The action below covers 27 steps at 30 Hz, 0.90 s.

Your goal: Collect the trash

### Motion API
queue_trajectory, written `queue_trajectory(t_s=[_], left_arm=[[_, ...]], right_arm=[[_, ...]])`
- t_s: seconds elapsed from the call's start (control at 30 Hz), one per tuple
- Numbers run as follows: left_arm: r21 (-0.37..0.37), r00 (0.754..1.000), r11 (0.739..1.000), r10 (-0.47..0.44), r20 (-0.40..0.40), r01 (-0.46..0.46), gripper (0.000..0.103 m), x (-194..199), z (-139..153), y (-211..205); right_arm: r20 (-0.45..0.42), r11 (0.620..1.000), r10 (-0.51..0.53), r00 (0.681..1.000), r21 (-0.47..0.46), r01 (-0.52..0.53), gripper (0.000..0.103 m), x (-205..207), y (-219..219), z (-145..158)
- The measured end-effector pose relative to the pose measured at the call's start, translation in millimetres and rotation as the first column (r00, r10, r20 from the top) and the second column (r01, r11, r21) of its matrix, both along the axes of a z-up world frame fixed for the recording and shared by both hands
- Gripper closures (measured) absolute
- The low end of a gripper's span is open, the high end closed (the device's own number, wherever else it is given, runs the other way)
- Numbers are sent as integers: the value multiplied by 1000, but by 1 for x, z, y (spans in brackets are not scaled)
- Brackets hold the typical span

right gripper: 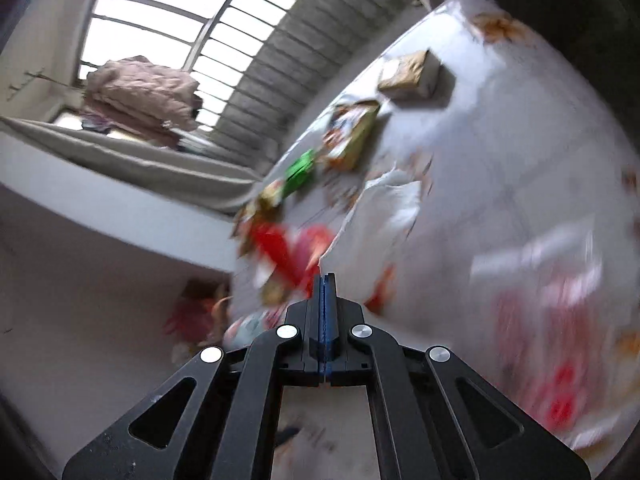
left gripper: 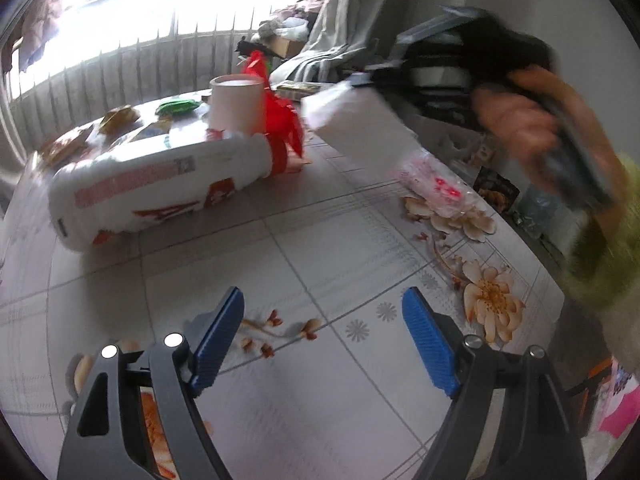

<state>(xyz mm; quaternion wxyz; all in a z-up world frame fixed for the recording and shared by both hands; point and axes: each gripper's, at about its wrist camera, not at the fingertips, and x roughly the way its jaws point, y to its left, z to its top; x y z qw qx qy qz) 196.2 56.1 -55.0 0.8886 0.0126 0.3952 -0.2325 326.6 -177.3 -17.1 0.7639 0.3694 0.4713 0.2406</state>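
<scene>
Your left gripper (left gripper: 322,332) hangs over the flowered tablecloth (left gripper: 320,264) with its blue pads (left gripper: 428,340) spread wide and nothing between them.

Your right gripper (right gripper: 325,280) has its jaws pressed flat together. In the left wrist view the same gripper (left gripper: 362,78) appears at upper right, blurred, with a white sheet-like piece (left gripper: 352,120) at its tip. You cannot confirm from either view that the piece is pinched between the jaws. The hand (left gripper: 516,120) on that gripper is smeared by motion, and its yellow-green sleeve (left gripper: 600,264) is cut off at the frame edge.

Trash locations:
- A large white bag with red print (left gripper: 160,188) lies on its side, mid-table.
- A white cylindrical container (left gripper: 237,104) stands upright just behind it, with red wrapping (left gripper: 282,120) beside it.
- A green wrapper (left gripper: 178,105) and brownish packets (left gripper: 118,118) lie towards the far edge.
- A clear plastic bag with red marks (left gripper: 436,188) lies near the right edge.

The right wrist view is heavily blurred. You can make out only the green wrapper (right gripper: 299,170), a brown packet (right gripper: 408,74) and a crumpled white piece (right gripper: 394,198).
</scene>
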Motion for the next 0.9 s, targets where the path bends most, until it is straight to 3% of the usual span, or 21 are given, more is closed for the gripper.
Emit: queue_trajectory(t_s=[0.17,0.3,0.33,0.4,0.53,0.7,0.9], left_arm=[[5,999,999,41,1,-41,24,-9,7,12],[16,999,999,33,8,-33,24,-19,11,16],[16,1000,1000,23,10,-23,24,-23,12,15],[13,1000,1000,3,12,-3,24,-28,13,13],[-6,1000,1000,-29,-9,29,24,-32,12,0],[-49,998,997,-65,-16,64,24,-25,11,-27],[51,994,993,-104,-34,106,24,-11,-5,-63]], right_arm=[[-18,996,53,998,72,-51,103,-65,11,-12],[-42,995,79,996,-57,-82,98,-107,19,-29],[-67,987,94,993,-125,-102,94,-119,22,-35],[-70,971,99,993,-211,-112,61,-131,23,-37],[22,910,111,994,-404,-93,54,-157,22,-17],[162,815,52,985,-577,52,39,-157,0,3],[231,710,-27,973,-680,182,27,-120,-28,-3]])
